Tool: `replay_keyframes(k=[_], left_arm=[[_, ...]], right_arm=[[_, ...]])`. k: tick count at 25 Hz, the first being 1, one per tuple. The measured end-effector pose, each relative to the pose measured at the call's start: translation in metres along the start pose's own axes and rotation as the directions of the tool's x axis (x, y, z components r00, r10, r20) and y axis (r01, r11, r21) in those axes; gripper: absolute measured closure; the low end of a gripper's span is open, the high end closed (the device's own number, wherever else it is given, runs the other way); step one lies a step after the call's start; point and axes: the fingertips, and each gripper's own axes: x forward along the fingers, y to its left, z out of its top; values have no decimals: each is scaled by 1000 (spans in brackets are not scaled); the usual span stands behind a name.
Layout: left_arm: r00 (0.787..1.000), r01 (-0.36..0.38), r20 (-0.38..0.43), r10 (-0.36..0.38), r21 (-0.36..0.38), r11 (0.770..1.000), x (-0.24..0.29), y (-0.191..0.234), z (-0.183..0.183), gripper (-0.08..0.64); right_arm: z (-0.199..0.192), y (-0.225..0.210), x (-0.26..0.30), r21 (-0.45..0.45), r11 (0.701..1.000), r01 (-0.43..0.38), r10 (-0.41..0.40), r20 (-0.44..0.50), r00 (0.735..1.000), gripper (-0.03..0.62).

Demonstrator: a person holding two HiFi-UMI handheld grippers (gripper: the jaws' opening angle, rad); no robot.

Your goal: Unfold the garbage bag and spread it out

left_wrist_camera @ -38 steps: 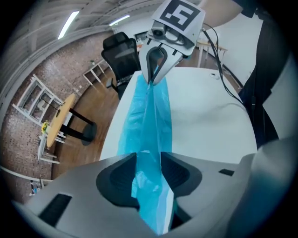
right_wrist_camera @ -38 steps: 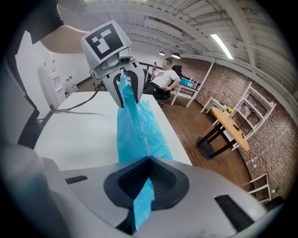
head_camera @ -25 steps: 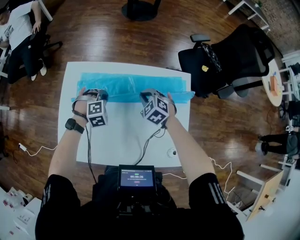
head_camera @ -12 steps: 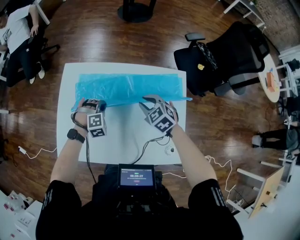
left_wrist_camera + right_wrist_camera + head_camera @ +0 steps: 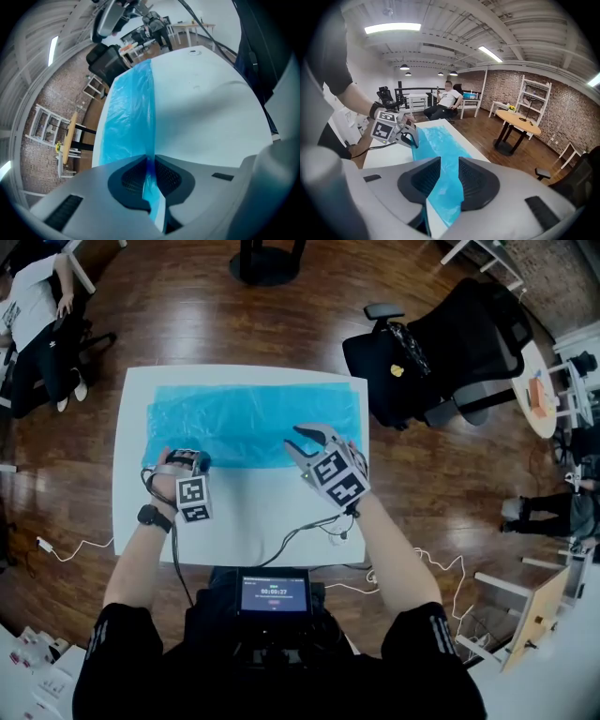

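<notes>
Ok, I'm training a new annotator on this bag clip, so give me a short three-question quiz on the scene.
1. True or false: the left gripper is shut on the garbage bag's near edge.
2. The bag is: A blue, B black, C white?
3. What does the bag lie on?
Key: 1 true; 2 A; 3 the white table.

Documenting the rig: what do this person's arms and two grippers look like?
The left gripper and right gripper are grey, each with a white cube of black square markers and a thin black cable. Their fingers carry dark ribbed pads; the right's are opening, the blue bag between them. Black short sleeves with white stripes; black watch on the left wrist.
</notes>
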Motion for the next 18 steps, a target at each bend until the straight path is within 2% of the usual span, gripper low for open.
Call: replay_keyframes(k=[8, 14, 18], left_arm=[[1000, 14, -16, -13, 82, 996, 9, -22, -1, 543], [999, 47, -27, -45, 94, 994, 15, -37, -4, 543], [998, 63, -31, -60, 94, 994, 17, -44, -8, 541]], right_arm=[[11, -31, 28, -60, 998, -5, 0, -77, 997, 443], [-9, -36, 75, -14, 997, -73, 69, -176, 982, 443], [-39, -28, 104, 13, 995, -102, 102, -260, 960, 443]])
